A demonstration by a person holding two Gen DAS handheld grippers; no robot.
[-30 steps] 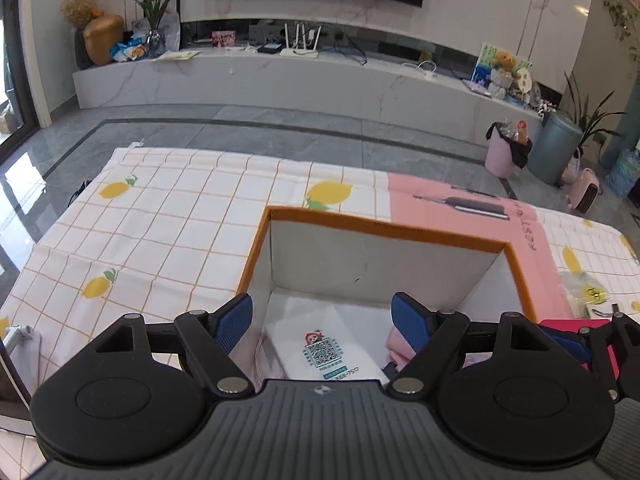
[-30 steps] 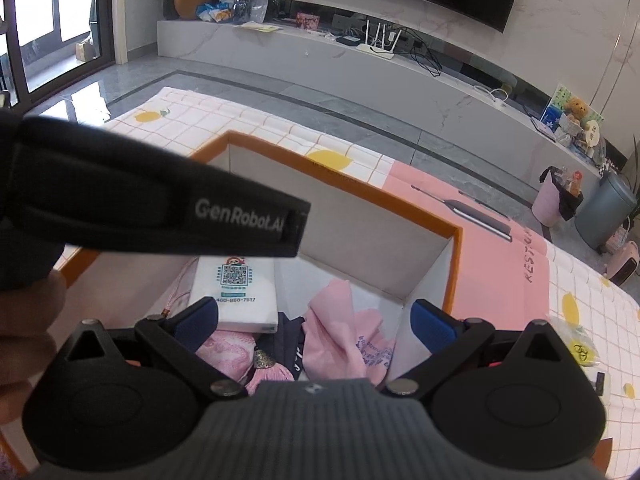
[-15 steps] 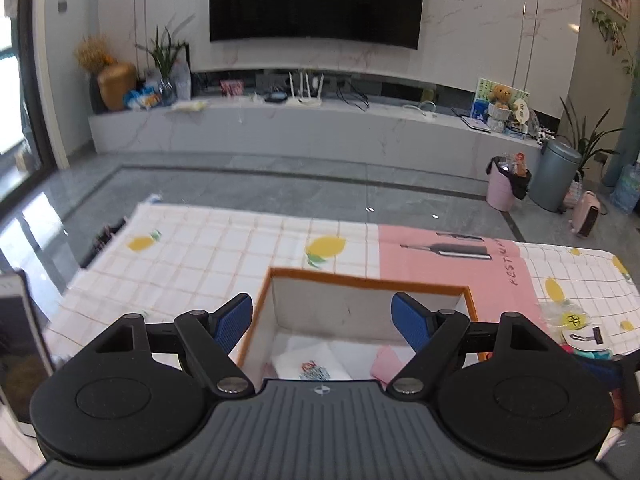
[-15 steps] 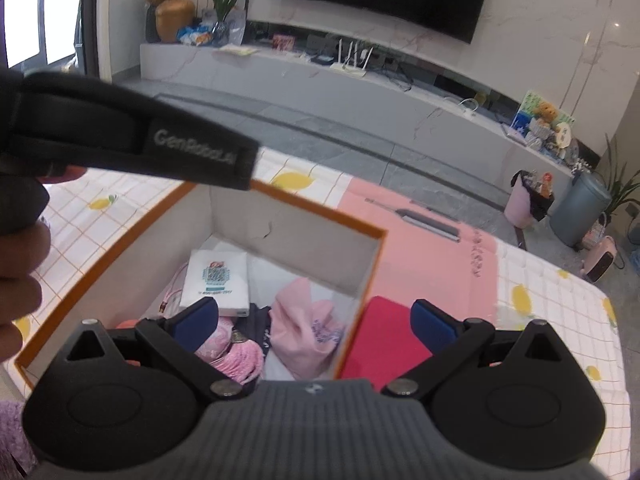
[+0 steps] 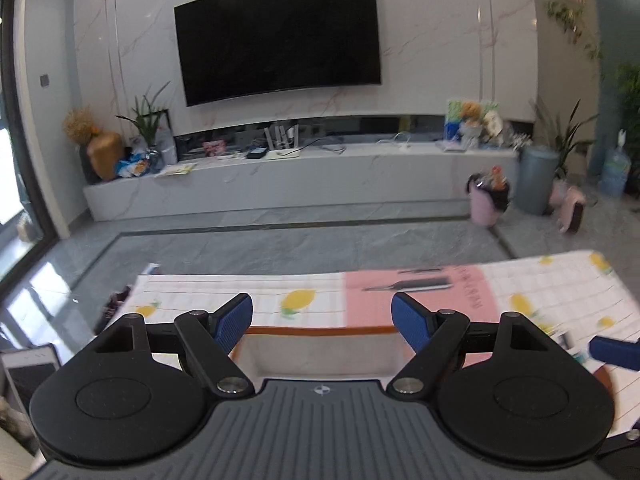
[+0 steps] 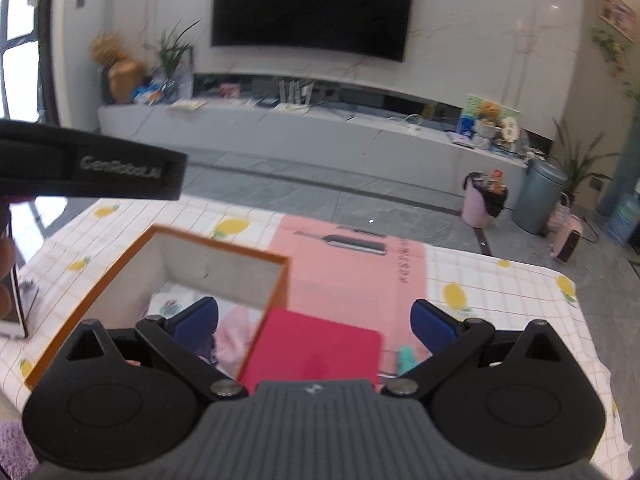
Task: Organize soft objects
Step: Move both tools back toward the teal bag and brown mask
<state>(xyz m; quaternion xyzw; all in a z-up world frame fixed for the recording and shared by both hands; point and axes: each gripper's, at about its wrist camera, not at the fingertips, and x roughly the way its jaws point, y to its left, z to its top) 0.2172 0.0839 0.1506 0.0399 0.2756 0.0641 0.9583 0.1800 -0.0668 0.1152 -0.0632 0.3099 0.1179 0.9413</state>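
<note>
An orange-rimmed box (image 6: 224, 248) with white inner walls sits on the lemon-print tablecloth (image 6: 500, 292). Inside it lie pink cloth (image 6: 236, 320) and a white packet (image 6: 168, 304), partly hidden by my fingers. A red flat item (image 6: 316, 352) lies against the box's right side. My right gripper (image 6: 314, 316) hovers open above the box's right wall and the red item, holding nothing. Raised and pulled back, my left gripper (image 5: 322, 320) is open and empty, with only the box's far rim (image 5: 320, 330) showing between its fingers.
A phone (image 5: 28, 368) lies at the table's left edge. A teal object (image 6: 406, 358) lies right of the red item. The left gripper's black body (image 6: 92, 164) crosses the right wrist view. Beyond the table are grey floor, a TV bench (image 5: 300, 176) and bins (image 6: 536, 196).
Both grippers have lifted up and back from the box and tilted toward the room. Much less of the box's inside shows now. Both stayed open.
</note>
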